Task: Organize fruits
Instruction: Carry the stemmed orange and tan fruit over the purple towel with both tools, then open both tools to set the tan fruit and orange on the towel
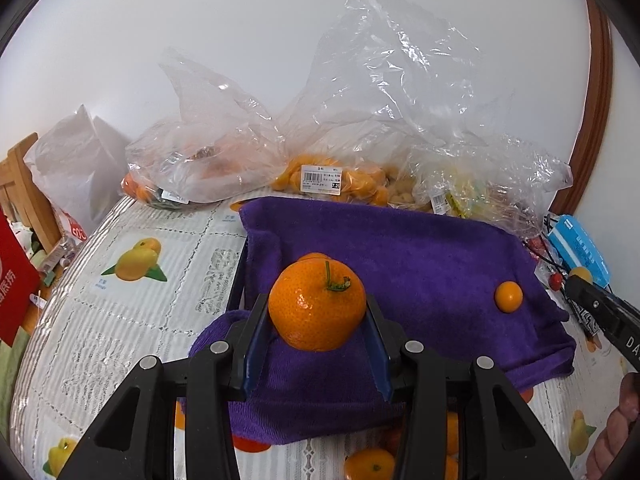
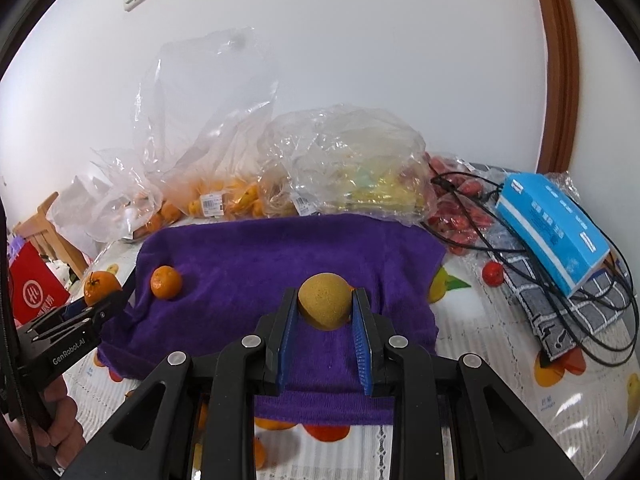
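Left gripper [image 1: 318,312]: jaws closed on a mandarin [image 1: 317,305], stem up, above the purple towel's [image 1: 420,248] left edge.
Right gripper [image 2: 325,310]: jaws clamped on a round yellow-brown fruit [image 2: 325,306]; long axis unclear.
Left view only: small orange [image 1: 508,297] on towel, near right edge.
Right view only: second mandarin [image 2: 165,282] near towel's left edge; blue box [image 2: 552,228], black cable [image 2: 520,240].

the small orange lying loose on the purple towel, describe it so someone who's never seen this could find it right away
Start at the purple towel spread over the fruit-print tablecloth, in front of the clear plastic bags. The small orange lies alone on the towel's right part in the left wrist view. Unlike the bigger stemmed mandarin clamped in the left gripper, it is smaller, shows no stem and nothing grips it.
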Motion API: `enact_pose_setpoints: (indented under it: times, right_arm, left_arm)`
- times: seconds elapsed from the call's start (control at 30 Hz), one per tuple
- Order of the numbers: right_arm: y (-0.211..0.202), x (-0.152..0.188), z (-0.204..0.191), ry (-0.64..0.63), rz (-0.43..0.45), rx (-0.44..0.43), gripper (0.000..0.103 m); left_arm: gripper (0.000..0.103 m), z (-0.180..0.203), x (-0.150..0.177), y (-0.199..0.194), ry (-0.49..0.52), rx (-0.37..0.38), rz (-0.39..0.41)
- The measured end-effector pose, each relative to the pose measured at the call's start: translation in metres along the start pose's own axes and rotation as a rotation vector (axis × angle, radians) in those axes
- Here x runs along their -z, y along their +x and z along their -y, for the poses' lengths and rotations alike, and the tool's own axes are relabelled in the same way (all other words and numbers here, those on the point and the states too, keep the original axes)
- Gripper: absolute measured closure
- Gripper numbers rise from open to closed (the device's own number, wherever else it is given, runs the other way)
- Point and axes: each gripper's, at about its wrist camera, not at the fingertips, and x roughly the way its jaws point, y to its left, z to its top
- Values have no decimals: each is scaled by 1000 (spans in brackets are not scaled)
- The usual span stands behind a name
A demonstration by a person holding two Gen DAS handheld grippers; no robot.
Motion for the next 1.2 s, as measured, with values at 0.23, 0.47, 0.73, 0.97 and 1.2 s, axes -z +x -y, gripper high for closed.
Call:
enact_pose_setpoints:
  times: [0.23,0.47,0.73,0.97,1.2]
  right_arm:
    - [24,14,-3,-32,-56,17,77]
    - [33,21,-3,-31,-86,-3,77]
    - [46,25,-3,-26,-120,-3,77]
    - [54,30,-5,-37,-141,1,77]
    - [57,35,-6,-48,-153,3,76]
  left_arm:
    - [61,-1,8,15,-7,21,-49]
    - [61,4,12,18,10,26,-55]
    - [61,1,13,27,-3,28,-72]
    - [61,4,16,33,3,22,-90]
    - [61,7,18,38,20,25,-116]
